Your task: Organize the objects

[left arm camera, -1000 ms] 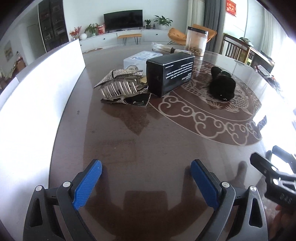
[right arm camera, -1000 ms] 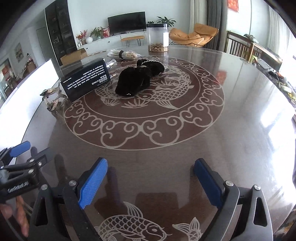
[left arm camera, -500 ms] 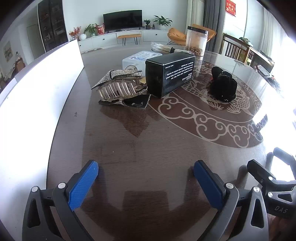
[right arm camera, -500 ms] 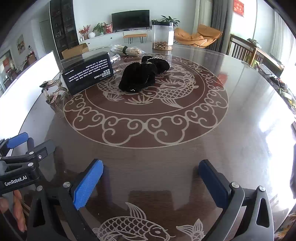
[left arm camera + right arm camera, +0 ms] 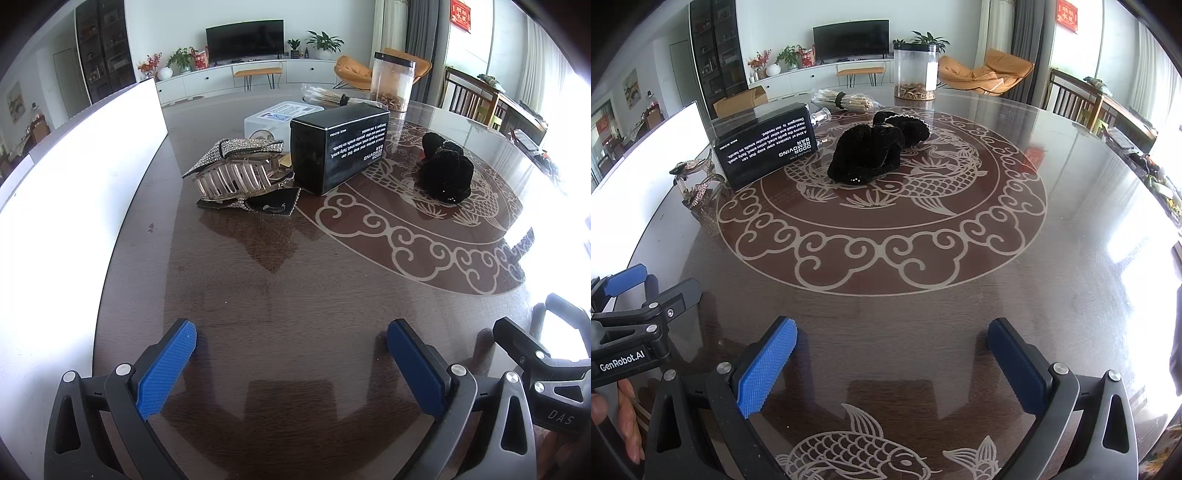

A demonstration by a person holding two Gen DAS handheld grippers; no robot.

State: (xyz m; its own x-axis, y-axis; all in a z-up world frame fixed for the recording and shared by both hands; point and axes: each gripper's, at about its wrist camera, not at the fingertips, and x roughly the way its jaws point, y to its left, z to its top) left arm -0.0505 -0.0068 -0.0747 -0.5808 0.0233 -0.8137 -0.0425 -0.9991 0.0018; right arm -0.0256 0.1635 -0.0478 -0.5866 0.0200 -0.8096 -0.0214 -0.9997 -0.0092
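A black box (image 5: 338, 147) lies on its side; rhinestone hair claws (image 5: 240, 170) touch its left; a black scrunchie (image 5: 445, 171) lies apart, right.

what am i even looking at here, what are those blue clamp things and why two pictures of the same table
These are two hand-held grippers, one in each of a person's hands, not a robot arm. Each carries a wide-angle camera looking forward along its blue-padded jaws, so you get one picture per hand.

In the left-hand picture the left gripper is at the bottom; in the right-hand picture the right gripper is. Both are open and hold nothing.

On the round table lie a black box with white print, a rhinestone hair claw clip beside it, a black fuzzy scrunchie, a white plastic box behind the black one, and a clear jar at the far side.
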